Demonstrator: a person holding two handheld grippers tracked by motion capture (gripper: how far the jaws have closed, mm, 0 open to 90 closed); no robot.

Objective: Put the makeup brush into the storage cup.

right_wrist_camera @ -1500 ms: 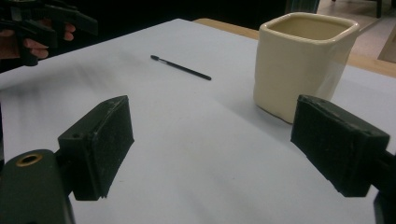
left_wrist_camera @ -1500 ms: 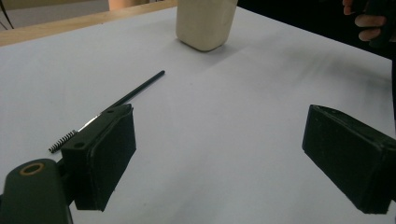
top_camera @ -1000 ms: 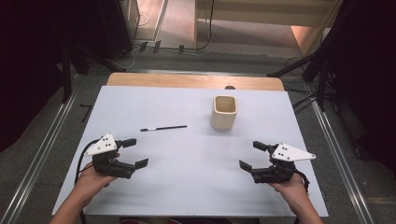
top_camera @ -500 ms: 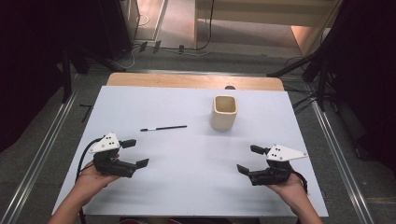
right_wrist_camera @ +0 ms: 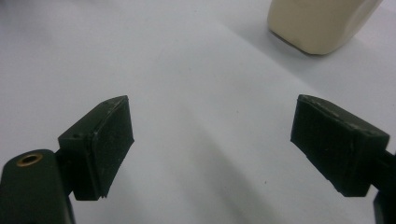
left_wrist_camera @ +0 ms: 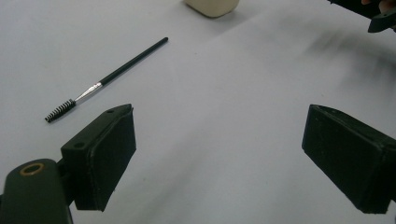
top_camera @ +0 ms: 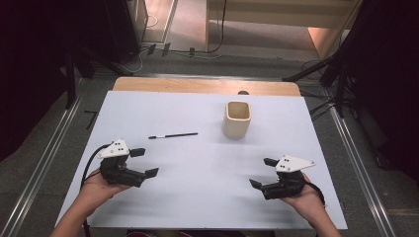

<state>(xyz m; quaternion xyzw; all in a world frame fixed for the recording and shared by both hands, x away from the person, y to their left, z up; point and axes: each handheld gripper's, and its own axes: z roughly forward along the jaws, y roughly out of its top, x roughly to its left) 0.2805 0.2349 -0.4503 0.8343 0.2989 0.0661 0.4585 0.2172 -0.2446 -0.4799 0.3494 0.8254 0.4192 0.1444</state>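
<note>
High view: white-topped rectangular worktop (top_camera: 197, 197) with a bare wooden strip along its far edge, dark floor and metal rails to either side.

Left tool (top_camera: 145, 162), black body with a grey three-cornered plate on top, sits at lower left of the frame, held in the person's left hand (top_camera: 94, 190). Jaws stand wide apart, nothing between them. Black cable loops from its rear toward the worktop's near edge.

Right tool (top_camera: 263, 173), same build, at lower right of the frame, held in the right hand (top_camera: 306, 200). Jaws also spread wide, gripping nothing. Both tools point toward frame centre, well apart from each other.

Thin black-handled spoolie brush with a short silver ferrule and dark bristle tip (top_camera: 173, 135) lies flat on the worktop, left of centre, bristle end toward frame left. It is near the left tool, above it in the frame, not touching it.

Left gripper view: the brush (left_wrist_camera: 109, 74) runs diagonally in the upper left, bristles nearest the left jaw, clear white surface between.

Cream square-sided cup with rounded corners (top_camera: 237, 119) stands upright just right of centre, mouth open upward, apart from the brush's handle end. Right gripper view: the cup's base (right_wrist_camera: 317, 23) at upper right, beyond the open jaws.
</note>
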